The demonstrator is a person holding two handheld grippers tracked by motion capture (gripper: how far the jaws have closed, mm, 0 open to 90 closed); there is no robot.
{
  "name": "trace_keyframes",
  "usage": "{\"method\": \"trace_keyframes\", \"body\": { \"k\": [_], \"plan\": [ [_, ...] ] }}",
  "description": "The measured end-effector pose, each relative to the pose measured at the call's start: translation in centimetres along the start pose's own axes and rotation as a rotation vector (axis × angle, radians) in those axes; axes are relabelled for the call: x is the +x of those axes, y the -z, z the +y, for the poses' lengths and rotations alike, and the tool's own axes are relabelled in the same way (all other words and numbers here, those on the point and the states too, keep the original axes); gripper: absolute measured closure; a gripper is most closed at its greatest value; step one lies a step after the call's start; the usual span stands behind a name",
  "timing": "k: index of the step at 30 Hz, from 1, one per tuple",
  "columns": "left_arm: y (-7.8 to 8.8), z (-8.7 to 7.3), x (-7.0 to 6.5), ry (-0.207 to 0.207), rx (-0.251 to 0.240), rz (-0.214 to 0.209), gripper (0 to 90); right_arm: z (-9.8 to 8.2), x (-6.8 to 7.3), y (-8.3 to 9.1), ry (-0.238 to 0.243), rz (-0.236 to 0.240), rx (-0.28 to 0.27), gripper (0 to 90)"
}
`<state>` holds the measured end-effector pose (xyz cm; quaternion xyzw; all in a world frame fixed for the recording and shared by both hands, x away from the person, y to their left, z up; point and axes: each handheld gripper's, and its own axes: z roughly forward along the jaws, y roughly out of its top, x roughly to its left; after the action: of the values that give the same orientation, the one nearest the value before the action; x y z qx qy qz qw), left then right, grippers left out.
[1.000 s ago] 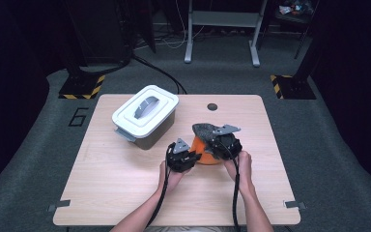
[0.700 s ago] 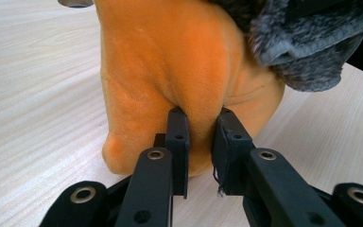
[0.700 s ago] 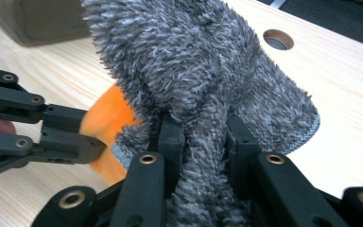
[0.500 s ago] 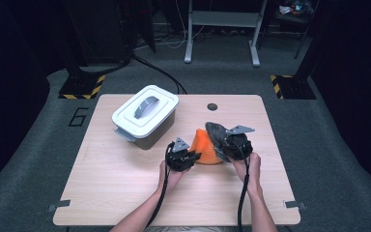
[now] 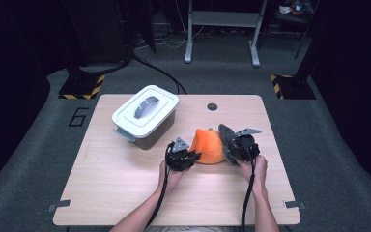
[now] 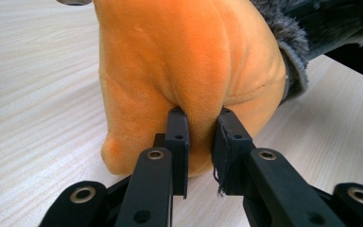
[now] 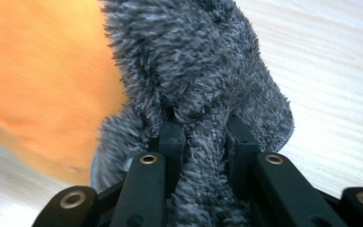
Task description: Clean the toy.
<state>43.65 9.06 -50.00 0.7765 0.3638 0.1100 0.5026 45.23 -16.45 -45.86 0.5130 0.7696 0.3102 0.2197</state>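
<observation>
White lidded bin point(image 5: 146, 115) is sitting on the counter point(image 5: 116, 183), beyond the left tongs point(image 5: 189, 157), well apart. Orange plush point(image 5: 208, 146) is lying between both tongs: left pinching its orange flank, right tongs point(image 5: 230, 145) clamping its grey fur point(image 7: 203, 85).

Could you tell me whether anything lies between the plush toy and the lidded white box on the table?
Nothing visible does. The plush, pinched by the left tool and the right tool, sits right of the box, with bare table between them. The lid is on.
</observation>
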Motion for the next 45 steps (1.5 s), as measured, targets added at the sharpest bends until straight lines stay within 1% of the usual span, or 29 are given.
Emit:
{"method": "trace_keyframes", "body": {
  "k": [1, 2, 6, 8, 9, 10, 14, 15, 17, 18, 21, 23, 24, 25, 27, 28, 29, 30, 32, 33, 36, 38, 39, 40, 41, 42, 44, 45],
  "plan": [
    [0.0, 0.0, 0.0, -0.001, 0.001, -0.001, 77.7, -0.1, -0.1, -0.2, -0.005, -0.004, 0.011, 72.9],
    [0.0, 0.0, 0.0, 0.001, 0.000, -0.002, 77.7, -0.2, -0.2, -0.4, -0.001, -0.007, 0.015, 72.9],
    [0.0, 0.0, 0.0, -0.002, 0.002, -0.002, 77.7, -0.7, -0.8, -1.4, -0.022, -0.008, 0.053, 72.9],
    [0.0, 0.0, 0.0, -0.006, 0.004, -0.002, 77.7, -0.8, -1.0, -1.6, -0.021, -0.011, 0.059, 72.9],
    [0.0, 0.0, 0.0, -0.007, 0.006, -0.002, 77.7, -1.0, -1.1, -2.1, -0.036, -0.012, 0.080, 72.9],
    [0.0, 0.0, 0.0, -0.001, 0.003, -0.002, 77.8, -1.0, -1.1, -2.2, -0.037, -0.011, 0.086, 72.9],
    [0.0, 0.0, 0.0, -0.004, 0.007, -0.001, 77.8, -1.1, -1.3, -2.4, -0.027, -0.007, 0.084, 73.0],
    [0.0, 0.0, 0.1, -0.002, 0.008, 0.000, 77.8, -1.0, -1.3, -2.1, -0.035, -0.012, 0.080, 73.2],
    [0.1, 0.0, 0.1, -0.005, 0.012, 0.003, 77.8, -1.0, -1.4, -1.9, -0.029, -0.010, 0.073, 73.3],
    [0.1, 0.0, 0.2, -0.001, 0.008, 0.007, 77.8, -1.0, -1.4, -1.2, -0.034, -0.014, 0.055, 73.3],
    [0.2, -0.1, 0.4, 0.033, 0.006, 0.002, 77.7, -0.7, -1.1, 0.2, -0.040, -0.006, 0.017, 73.4],
    [0.2, -0.1, 0.4, 0.040, 0.003, 0.004, 77.7, -0.4, -0.9, 1.3, -0.025, 0.000, -0.015, 73.4],
    [0.2, -0.1, 0.4, 0.040, 0.003, 0.004, 77.7, -0.4, -0.9, 1.3, -0.025, 0.000, -0.015, 73.4],
    [0.2, -0.1, 0.4, 0.027, 0.007, 0.005, 77.7, 0.2, -0.5, 2.4, -0.005, 0.017, -0.050, 73.4],
    [0.2, -0.1, 0.3, 0.014, 0.011, 0.010, 77.7, 0.6, -0.1, 3.2, 0.015, 0.029, -0.075, 73.4],
    [0.2, -0.1, 0.3, 0.014, 0.011, 0.010, 77.7, 0.6, -0.1, 3.2, 0.015, 0.029, -0.075, 73.4],
    [0.2, 0.0, 0.3, 0.013, 0.007, 0.013, 77.7, 0.9, 0.3, 3.6, 0.024, 0.043, -0.089, 73.3],
    [0.2, 0.0, 0.2, 0.003, 0.006, 0.018, 77.7, 1.5, 1.0, 4.3, 0.055, 0.076, -0.105, 73.3],
    [0.2, 0.0, 0.1, 0.004, 0.010, 0.015, 77.7, 2.0, 1.8, 4.6, 0.076, 0.097, -0.116, 73.3],
    [0.2, 0.1, 0.1, -0.010, 0.016, 0.016, 77.7, 2.2, 2.2, 4.6, 0.077, 0.107, -0.120, 73.2],
    [0.2, 0.1, 0.0, -0.022, 0.018, 0.021, 77.6, 3.0, 3.8, 4.5, 0.125, 0.132, -0.118, 73.1],
    [0.2, 0.1, -0.1, -0.017, 0.010, 0.021, 77.6, 3.5, 4.7, 4.1, 0.145, 0.135, -0.111, 73.1],
    [0.2, 0.1, 0.0, -0.021, 0.011, 0.023, 77.6, 3.6, 5.1, 3.9, 0.144, 0.140, -0.109, 73.1],
    [0.2, 0.1, 0.0, -0.025, 0.012, 0.026, 77.6, 3.8, 5.4, 3.5, 0.161, 0.141, -0.100, 73.1],
    [0.2, 0.1, 0.0, -0.028, 0.012, 0.032, 77.6, 3.9, 5.9, 3.1, 0.155, 0.139, -0.092, 73.1],
    [0.2, 0.1, 0.0, -0.029, 0.013, 0.033, 77.6, 4.0, 6.1, 2.7, 0.163, 0.128, -0.090, 73.1],
    [0.1, 0.0, 0.0, -0.026, 0.015, 0.039, 77.6, 4.0, 6.3, 2.4, 0.167, 0.117, -0.089, 73.2],
    [0.1, 0.0, 0.0, -0.025, 0.018, 0.040, 77.6, 4.0, 6.4, 2.3, 0.161, 0.109, -0.078, 73.2]
  ]
}}
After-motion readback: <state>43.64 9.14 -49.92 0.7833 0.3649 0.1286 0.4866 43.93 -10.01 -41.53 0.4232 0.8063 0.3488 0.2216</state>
